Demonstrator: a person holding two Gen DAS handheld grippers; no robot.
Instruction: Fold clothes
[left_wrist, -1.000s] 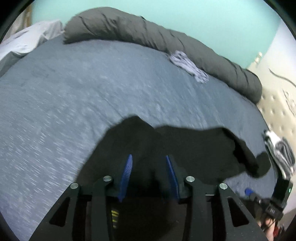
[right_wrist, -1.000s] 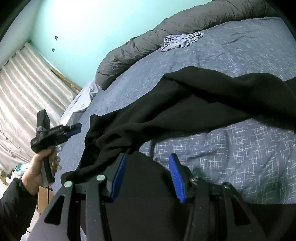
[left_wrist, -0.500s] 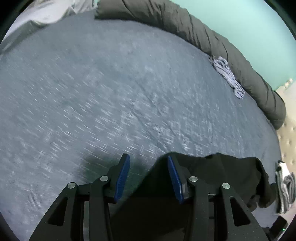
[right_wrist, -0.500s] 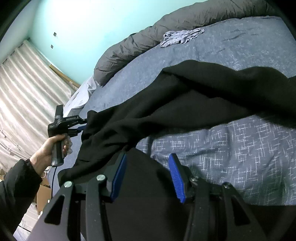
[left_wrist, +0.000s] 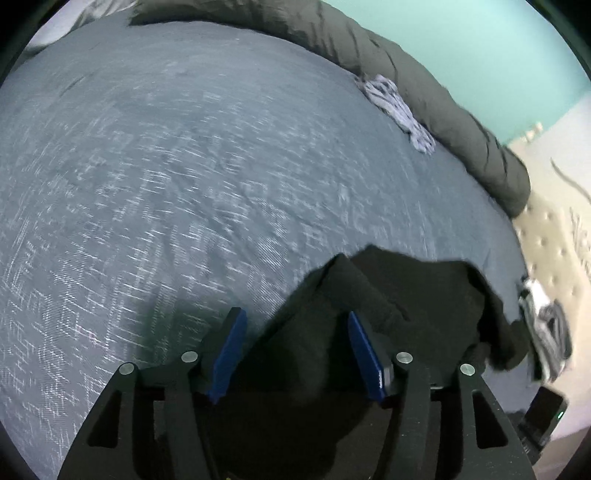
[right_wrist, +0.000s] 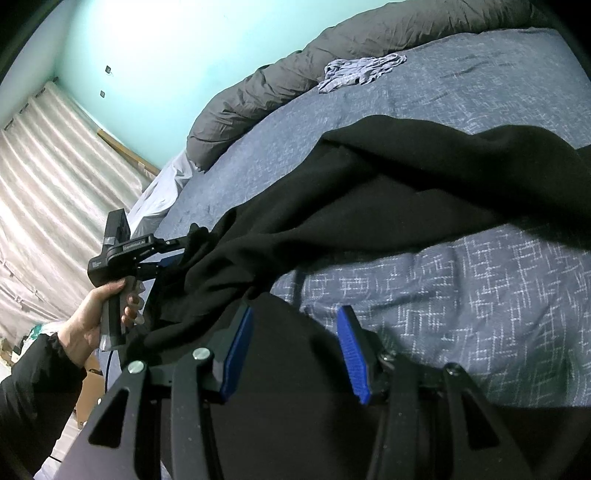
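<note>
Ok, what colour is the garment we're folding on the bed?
Plain black, no visible pattern. The right wrist view shows it best, spread over the blue patterned bedspread.

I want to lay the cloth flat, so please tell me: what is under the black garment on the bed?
The black garment lies on the blue patterned bedcover, which shows all around it. Whether anything else lies beneath it cannot be seen; the cloth covers that part.

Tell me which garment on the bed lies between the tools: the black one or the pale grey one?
The black garment. It stretches from the left tool to the right tool, while the pale grey garment lies crumpled far off beside the rolled duvet.
</note>
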